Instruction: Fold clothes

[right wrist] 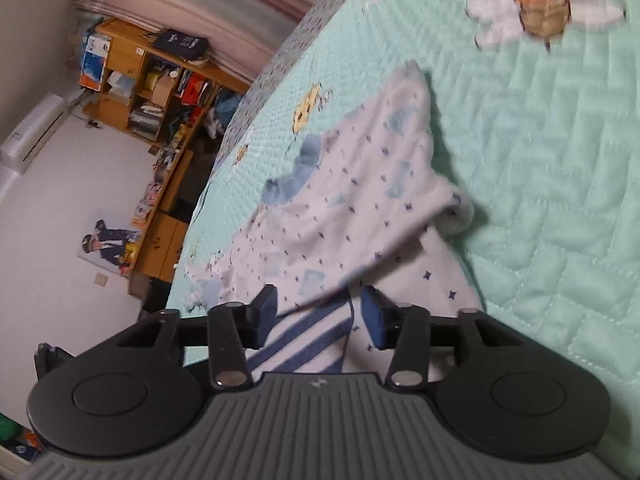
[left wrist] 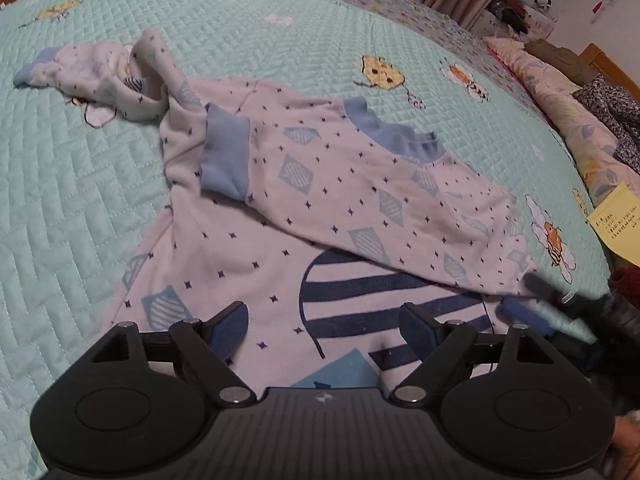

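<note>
Covering the bed, a quilt [left wrist: 100, 184] (mint, bee-patterned) under the pajama top [left wrist: 304, 184]; both tongs released

A mint-green quilted bedspread [left wrist: 100, 208] with embroidered bees covers the bed. A yellow paper note [left wrist: 618, 222] lies near its edge, beside a floral pillow [left wrist: 560, 92]. A cluttered wooden shelf unit [right wrist: 148, 92] stands against the wall.
</note>
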`<move>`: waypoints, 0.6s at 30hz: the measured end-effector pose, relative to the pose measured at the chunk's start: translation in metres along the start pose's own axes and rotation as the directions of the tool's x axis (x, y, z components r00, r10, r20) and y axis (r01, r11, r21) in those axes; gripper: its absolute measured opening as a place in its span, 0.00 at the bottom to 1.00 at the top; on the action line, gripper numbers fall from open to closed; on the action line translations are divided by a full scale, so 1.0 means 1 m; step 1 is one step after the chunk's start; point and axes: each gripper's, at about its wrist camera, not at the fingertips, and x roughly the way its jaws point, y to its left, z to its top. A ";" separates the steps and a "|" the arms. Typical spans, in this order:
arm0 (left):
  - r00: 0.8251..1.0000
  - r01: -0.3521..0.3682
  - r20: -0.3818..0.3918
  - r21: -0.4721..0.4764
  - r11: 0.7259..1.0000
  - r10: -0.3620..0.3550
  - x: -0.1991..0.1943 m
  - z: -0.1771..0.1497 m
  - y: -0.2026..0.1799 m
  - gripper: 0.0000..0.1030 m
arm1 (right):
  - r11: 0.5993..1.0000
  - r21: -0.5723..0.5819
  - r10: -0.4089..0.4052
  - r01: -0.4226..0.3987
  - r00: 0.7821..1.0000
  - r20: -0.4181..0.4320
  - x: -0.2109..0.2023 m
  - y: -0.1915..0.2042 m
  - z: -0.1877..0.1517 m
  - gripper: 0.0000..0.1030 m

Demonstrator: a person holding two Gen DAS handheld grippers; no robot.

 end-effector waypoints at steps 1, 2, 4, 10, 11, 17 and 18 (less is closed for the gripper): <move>1.000 -0.005 0.006 0.001 1.000 0.005 0.000 0.001 0.000 0.82 | 0.999 -0.021 0.027 -0.027 1.000 0.014 0.005 0.009 0.004 0.54; 1.000 -0.010 0.011 0.001 1.000 0.010 -0.001 0.002 -0.001 0.82 | 0.997 -0.043 0.058 -0.057 0.998 0.028 0.012 0.018 0.009 0.56; 1.000 -0.008 0.015 -0.011 1.000 0.008 -0.002 0.005 0.002 0.82 | 0.992 -0.067 0.111 -0.108 0.993 0.040 0.026 0.032 0.012 0.62; 0.998 0.022 0.058 -0.030 0.999 -0.020 -0.008 0.022 0.017 0.87 | 0.995 -0.088 0.048 -0.055 0.995 -0.082 0.066 0.013 -0.004 0.51; 0.998 0.037 0.060 -0.027 0.999 -0.035 -0.006 0.027 0.016 0.87 | 0.995 -0.084 0.055 -0.062 0.995 -0.082 0.062 0.012 -0.005 0.51; 0.992 0.080 0.100 0.024 0.997 -0.082 0.021 0.072 -0.003 0.87 | 0.989 0.050 0.139 -0.140 0.990 0.026 0.042 0.010 0.028 0.55; 0.992 0.068 0.106 0.016 0.998 -0.069 0.028 0.081 -0.003 0.87 | 0.989 0.062 0.132 -0.135 0.990 0.047 0.041 0.010 0.035 0.55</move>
